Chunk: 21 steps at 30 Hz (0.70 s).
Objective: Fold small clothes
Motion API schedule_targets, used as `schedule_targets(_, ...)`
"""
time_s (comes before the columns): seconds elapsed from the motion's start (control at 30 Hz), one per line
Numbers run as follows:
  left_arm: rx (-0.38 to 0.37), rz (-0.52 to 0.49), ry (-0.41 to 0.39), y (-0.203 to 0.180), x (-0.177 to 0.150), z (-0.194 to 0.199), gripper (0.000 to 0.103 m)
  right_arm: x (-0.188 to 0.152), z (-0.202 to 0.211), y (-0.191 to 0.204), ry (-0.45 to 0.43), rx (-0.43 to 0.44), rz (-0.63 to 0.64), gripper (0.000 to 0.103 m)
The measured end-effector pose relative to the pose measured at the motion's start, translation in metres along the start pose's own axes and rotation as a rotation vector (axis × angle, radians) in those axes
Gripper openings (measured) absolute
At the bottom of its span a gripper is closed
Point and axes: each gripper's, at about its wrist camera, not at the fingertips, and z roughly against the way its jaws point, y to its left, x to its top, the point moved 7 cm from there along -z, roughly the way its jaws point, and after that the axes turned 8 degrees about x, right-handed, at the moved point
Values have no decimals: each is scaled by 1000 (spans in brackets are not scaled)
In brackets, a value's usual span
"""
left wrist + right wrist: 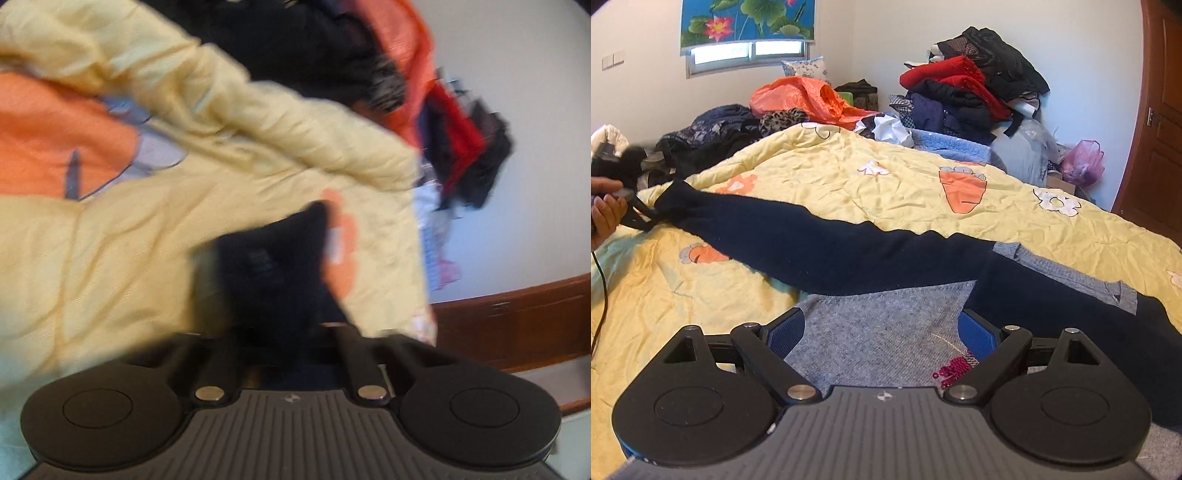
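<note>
Nearest, the right gripper (882,332) hangs apart over the grey-and-navy knitted sweater (886,332); at ten o'clock the left gripper (652,216) clamps its stretched navy sleeve (812,240), probably for folding inward.

A home bedroom: a bed under a pale yellow quilted cotton bedspread (894,192) printed with orange carrots fills the room. A tall heap of red and black clothes (971,88) lines the white wall, beside a brown wooden door (1156,122) and a small window with a blue lotus-print blind (748,20).
</note>
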Motion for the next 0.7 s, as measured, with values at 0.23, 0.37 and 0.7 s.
schedule_targets(0.23,64,-166,-88,-15,-14,18,3,-1,3,-9,-2,22,-65,88)
schedule_targets(0.37,89,-404,-176,-65,-33,35,3,5,-19,-16,44,44,-120,58)
schedule_targets(0.7,-23,-780,-145,-180,-163,19,3,17,-28,-65,31,102,-334,89)
